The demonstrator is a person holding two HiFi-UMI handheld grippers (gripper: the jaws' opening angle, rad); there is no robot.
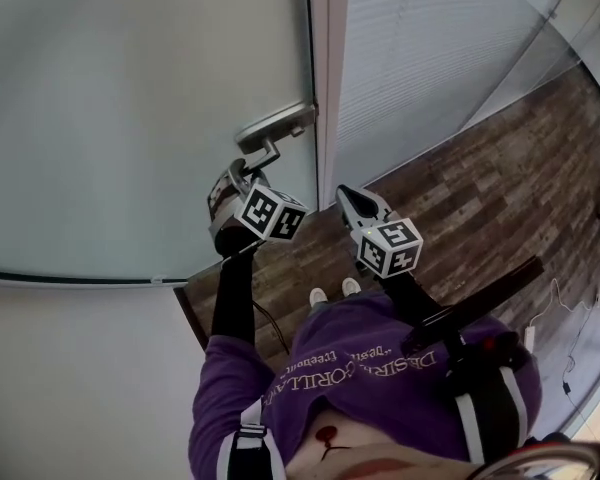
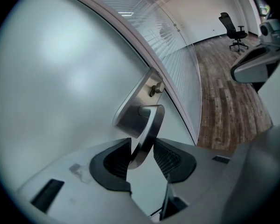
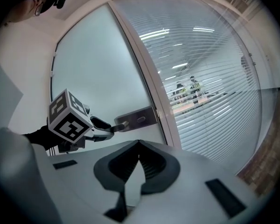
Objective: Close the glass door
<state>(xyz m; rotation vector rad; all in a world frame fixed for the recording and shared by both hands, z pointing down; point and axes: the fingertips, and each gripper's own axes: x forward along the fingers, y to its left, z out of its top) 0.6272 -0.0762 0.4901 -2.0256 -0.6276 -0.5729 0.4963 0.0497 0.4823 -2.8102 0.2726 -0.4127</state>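
Note:
The frosted glass door [image 1: 130, 118] lies with its edge against the white frame [image 1: 328, 68]. Its metal lever handle [image 2: 149, 129] hangs from a steel plate [image 1: 275, 123]. My left gripper [image 2: 142, 146] straddles the lever, which slants between the pads and touches the left pad, with a gap along the right pad lower down. In the head view the left gripper [image 1: 242, 168] reaches up to the handle [image 1: 265, 153]. My right gripper [image 1: 348, 196] hovers just right of the frame, shut, with nothing in it; its tips [image 3: 139, 143] meet in the right gripper view.
A glass wall with horizontal blinds [image 1: 430, 48] stands right of the frame. Wood-pattern floor [image 1: 500, 188] runs along it. An office chair [image 2: 234, 29] stands far down the room. The person's shoes [image 1: 332, 292] are near the door's foot.

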